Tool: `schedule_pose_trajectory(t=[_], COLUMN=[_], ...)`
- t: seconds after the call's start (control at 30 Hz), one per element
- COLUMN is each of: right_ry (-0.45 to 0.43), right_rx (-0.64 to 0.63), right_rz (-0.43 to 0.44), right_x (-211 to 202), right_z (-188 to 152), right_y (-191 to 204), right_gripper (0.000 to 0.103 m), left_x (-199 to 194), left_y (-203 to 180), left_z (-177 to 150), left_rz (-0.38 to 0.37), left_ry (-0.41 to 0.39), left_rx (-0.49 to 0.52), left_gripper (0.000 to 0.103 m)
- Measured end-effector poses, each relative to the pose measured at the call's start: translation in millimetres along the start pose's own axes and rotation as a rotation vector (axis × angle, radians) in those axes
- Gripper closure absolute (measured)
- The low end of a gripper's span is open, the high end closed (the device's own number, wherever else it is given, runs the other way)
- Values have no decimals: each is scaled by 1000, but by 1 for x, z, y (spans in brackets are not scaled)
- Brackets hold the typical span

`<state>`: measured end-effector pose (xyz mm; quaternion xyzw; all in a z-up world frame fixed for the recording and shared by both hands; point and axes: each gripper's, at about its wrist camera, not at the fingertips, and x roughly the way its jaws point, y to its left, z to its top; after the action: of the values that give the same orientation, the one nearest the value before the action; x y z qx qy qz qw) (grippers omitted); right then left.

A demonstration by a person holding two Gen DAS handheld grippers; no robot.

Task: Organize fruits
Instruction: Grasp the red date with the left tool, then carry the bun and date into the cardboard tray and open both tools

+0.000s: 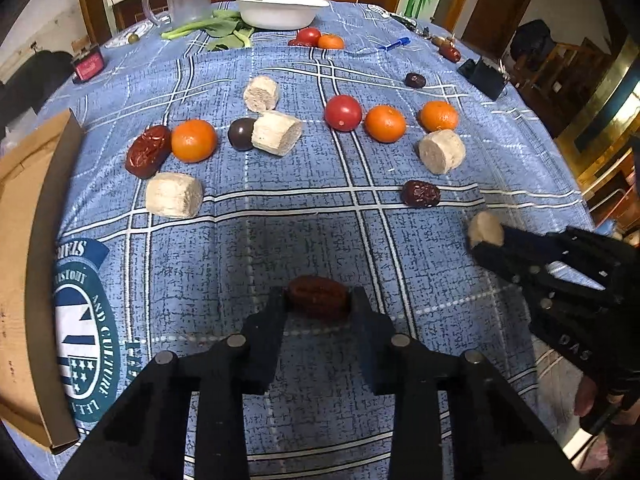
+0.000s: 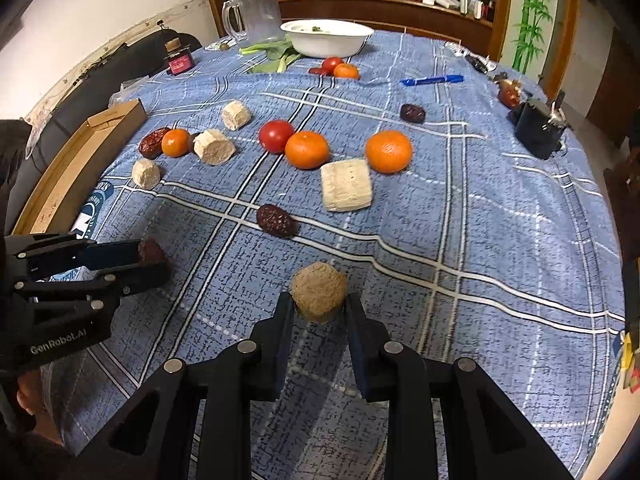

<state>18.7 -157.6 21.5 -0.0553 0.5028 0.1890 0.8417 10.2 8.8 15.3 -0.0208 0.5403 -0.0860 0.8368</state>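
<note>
My left gripper [image 1: 318,300] is shut on a red date [image 1: 318,295], held just above the blue checked cloth; it also shows in the right wrist view [image 2: 154,258]. My right gripper [image 2: 319,304] is shut on a beige sugarcane chunk [image 2: 319,295], seen at the right of the left wrist view [image 1: 485,229]. On the cloth lie several oranges [image 1: 193,140] [image 2: 307,149], a tomato [image 1: 343,112], more dates [image 1: 420,193] [image 2: 276,220] and more sugarcane chunks [image 1: 174,195] [image 2: 346,185].
A cardboard box lid [image 1: 24,264] lies at the left table edge. A white bowl [image 1: 280,10], a glass jug [image 2: 256,12], greens [image 1: 220,30], a tomato and orange pair [image 2: 338,68], a blue pen [image 2: 432,79] and a black holder [image 2: 538,128] stand farther back.
</note>
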Motion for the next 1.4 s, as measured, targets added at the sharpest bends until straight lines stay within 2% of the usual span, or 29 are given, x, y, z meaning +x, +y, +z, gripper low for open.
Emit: schedule_pose_trajectory(t=[0.37, 0.6, 0.8, 1.0, 1.13, 1.4], right_ry=[-15, -67, -80, -101, -121, -125], right_rx=[-12, -53, -104, -130, -165, -221], right_rz=[-16, 7, 41, 55, 78, 165], right_x=[5, -19, -25, -25, -21, 3], right_z=[4, 3, 9, 31, 55, 106], right_y=[5, 16, 38, 82, 123, 211], right_gripper=[76, 76, 75, 75, 75, 75], left_x=[-5, -22, -48, -79, -97, -116], left_y=[13, 18, 40, 83, 126, 221], left_z=[-4, -11, -18, -15, -11, -11], left_rz=[-83, -83, -84, -106, -84, 17], left_ry=[-11, -37, -80, -130, -161, -184], left_rx=[-41, -78, -136, -150, -166, -227], left_gripper=[72, 72, 72, 72, 72, 72])
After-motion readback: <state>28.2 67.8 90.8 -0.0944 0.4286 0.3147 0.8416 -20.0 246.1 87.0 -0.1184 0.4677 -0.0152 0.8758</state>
